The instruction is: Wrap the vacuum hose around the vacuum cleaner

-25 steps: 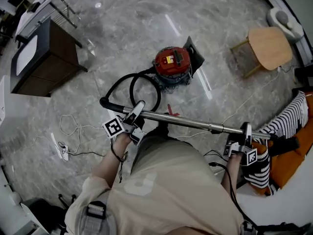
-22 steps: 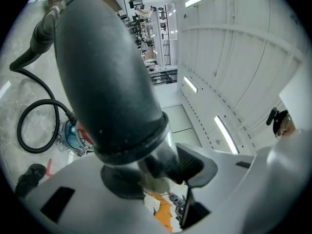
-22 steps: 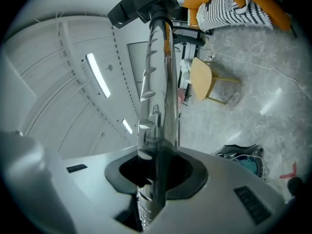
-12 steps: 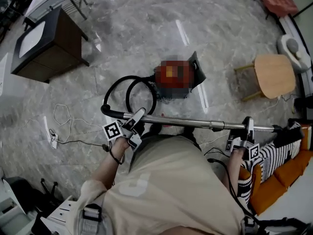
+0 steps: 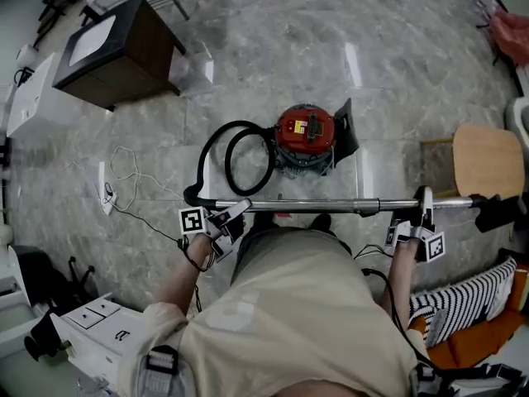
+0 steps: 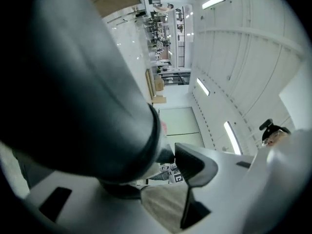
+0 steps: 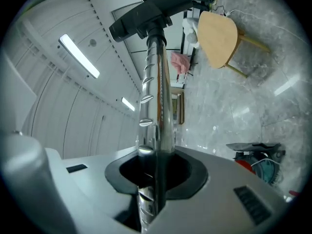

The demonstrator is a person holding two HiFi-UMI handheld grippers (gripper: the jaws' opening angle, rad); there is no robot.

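Head view: a red canister vacuum cleaner [image 5: 306, 132] stands on the grey marble floor [image 5: 397, 48]. Its black hose [image 5: 202, 160] lies in a loose loop on the floor just left of the body, not around it. The hose runs into a black curved plastic handle [image 5: 198, 195], which joins a long chrome wand tube [image 5: 322, 206] held level across the person's front. Left tongs [image 5: 234, 215] grip at the handle end. Right tongs [image 5: 425, 205] grip the tube near the black floor nozzle [image 5: 498, 212]. A dark wooden cabinet [image 5: 116, 56] sits upper left, a pale round wooden stool [image 5: 488, 160] at right, and a white power strip [image 5: 102, 190] with cord at left. Left gripper view: the thick dark handle [image 6: 87, 91] fills the frame and the tongs are clenched on it. Right gripper view: the chrome tube [image 7: 156, 106] rises from between the jaws, which are clamped on it. The nozzle [image 7: 146, 11] is at the top, with the stool [image 7: 217, 38] and vacuum cleaner [image 7: 256, 167] on the floor to the right.
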